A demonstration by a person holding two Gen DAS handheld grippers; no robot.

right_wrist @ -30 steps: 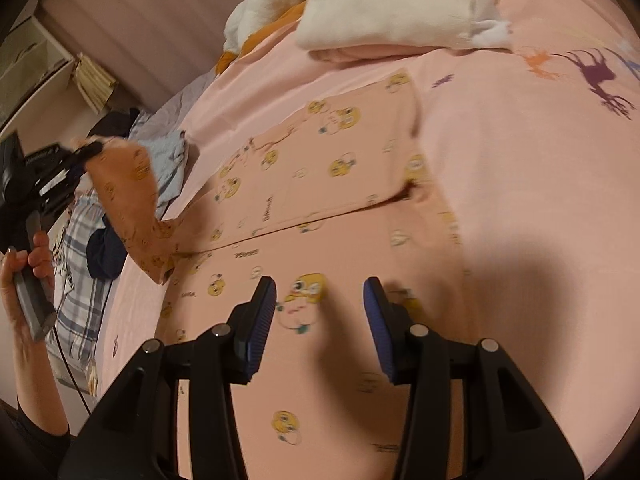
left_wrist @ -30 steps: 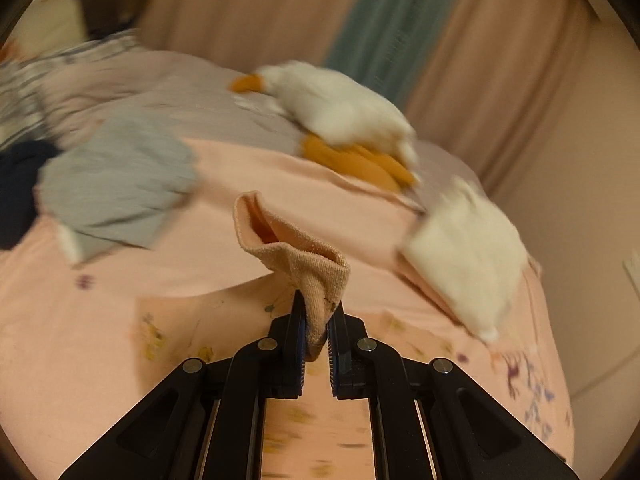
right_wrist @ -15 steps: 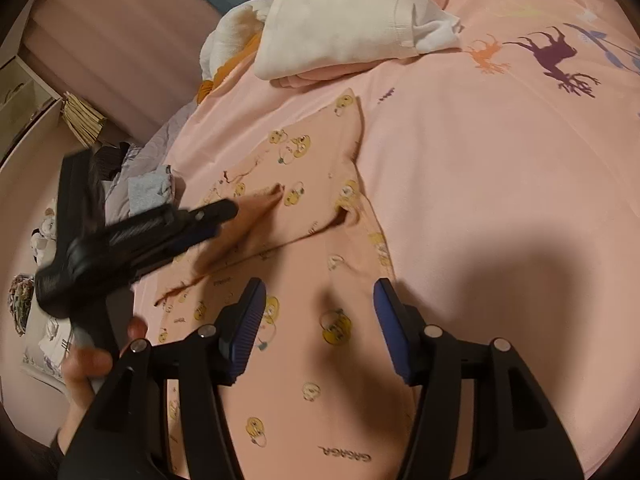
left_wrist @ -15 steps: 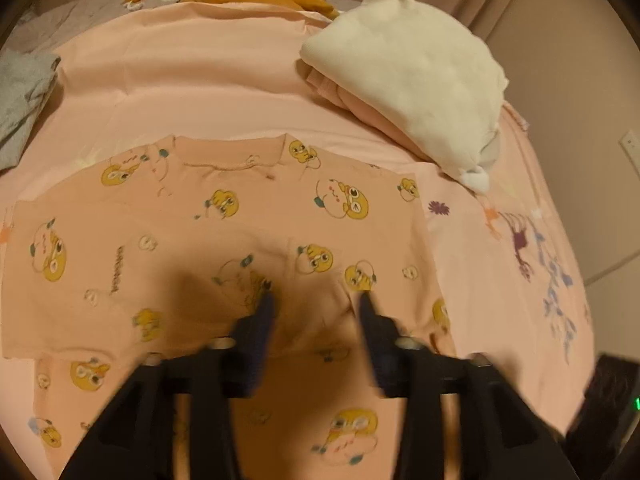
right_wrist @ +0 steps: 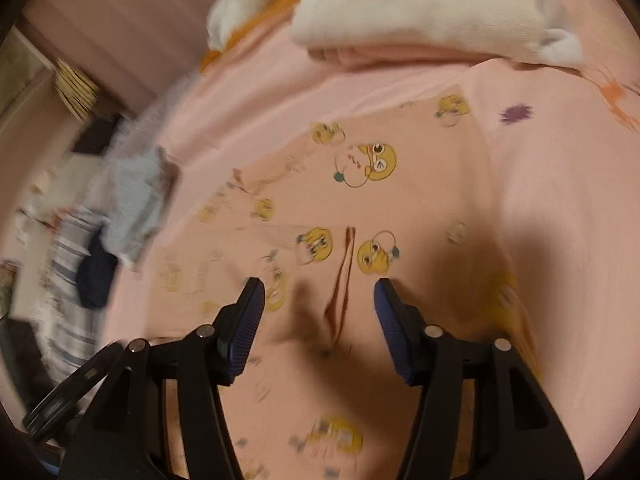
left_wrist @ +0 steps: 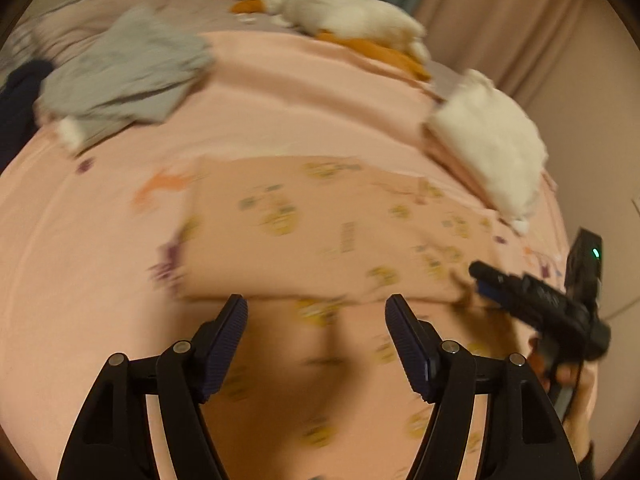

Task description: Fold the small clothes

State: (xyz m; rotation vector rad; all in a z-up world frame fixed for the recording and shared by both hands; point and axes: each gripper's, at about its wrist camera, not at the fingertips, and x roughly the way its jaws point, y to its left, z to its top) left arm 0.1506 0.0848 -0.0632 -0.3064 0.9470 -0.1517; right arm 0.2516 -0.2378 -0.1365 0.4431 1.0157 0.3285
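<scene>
A peach shirt [left_wrist: 320, 224] printed with yellow cartoon faces lies flat on the pink bed sheet [left_wrist: 280, 112], one part folded over itself. My left gripper [left_wrist: 316, 308] hovers over its near edge, jaws opening, nothing between them. At the shirt's right edge in this view the right gripper [left_wrist: 480, 276] reaches in, a hand behind it. In the right wrist view the shirt [right_wrist: 360, 168] fills the middle. My right gripper [right_wrist: 318, 288] is just above it with jaws closing; a raised crease [right_wrist: 344, 276] runs between the pads, untouched. The left gripper's body [right_wrist: 72, 392] shows at lower left.
A folded white garment on a pink one [left_wrist: 492, 152] [right_wrist: 420, 4] sits at the bed's far right. A white and orange plush toy [left_wrist: 352, 20] lies by the curtains. A grey garment [left_wrist: 120, 76] and dark cloth [left_wrist: 20, 100] lie at far left, striped fabric [right_wrist: 64, 280] beyond.
My left gripper has let go of the peach shirt fabric it pinched, opened wide and dropped lower. The right gripper has shifted across the shirt to the crease.
</scene>
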